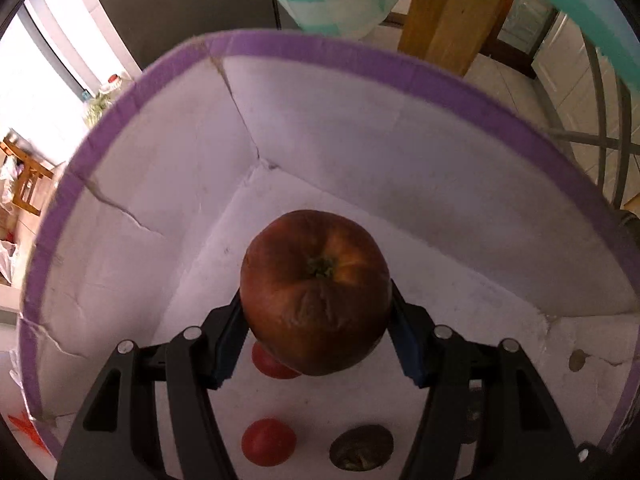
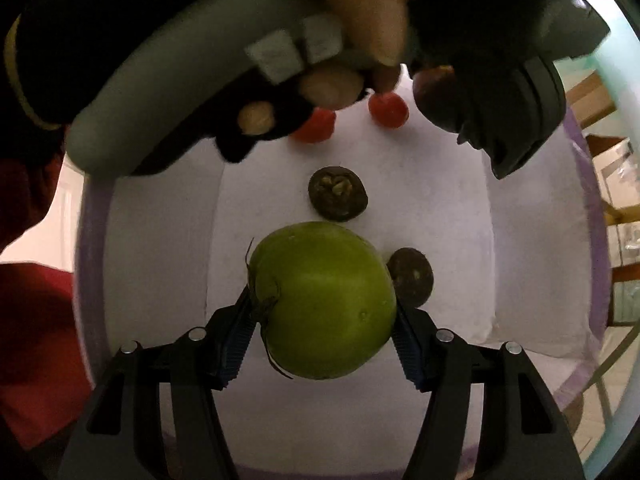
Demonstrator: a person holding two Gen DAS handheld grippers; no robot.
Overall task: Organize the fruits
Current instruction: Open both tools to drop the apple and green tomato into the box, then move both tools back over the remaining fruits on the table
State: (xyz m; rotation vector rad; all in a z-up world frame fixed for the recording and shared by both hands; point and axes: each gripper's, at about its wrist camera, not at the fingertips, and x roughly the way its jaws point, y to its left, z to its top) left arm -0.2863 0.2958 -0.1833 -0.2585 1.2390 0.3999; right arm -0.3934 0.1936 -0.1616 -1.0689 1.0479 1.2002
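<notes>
Over the purple-rimmed box (image 1: 320,50), I'm clamping left gripper (image 1: 316,320) jaws on the red apple (image 1: 316,292), right gripper (image 2: 324,320) jaws on the green apple (image 2: 326,300).

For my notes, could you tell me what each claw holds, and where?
Left claw: red apple, gripped at its sides. Right claw: green apple, likewise.

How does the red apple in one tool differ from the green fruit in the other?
The red apple is dark and wrinkled; the green fruit is smooth. The apple's stem pit faces the camera; the green fruit's stem points sideways. Both are clamped in a tool over the white box.
</notes>
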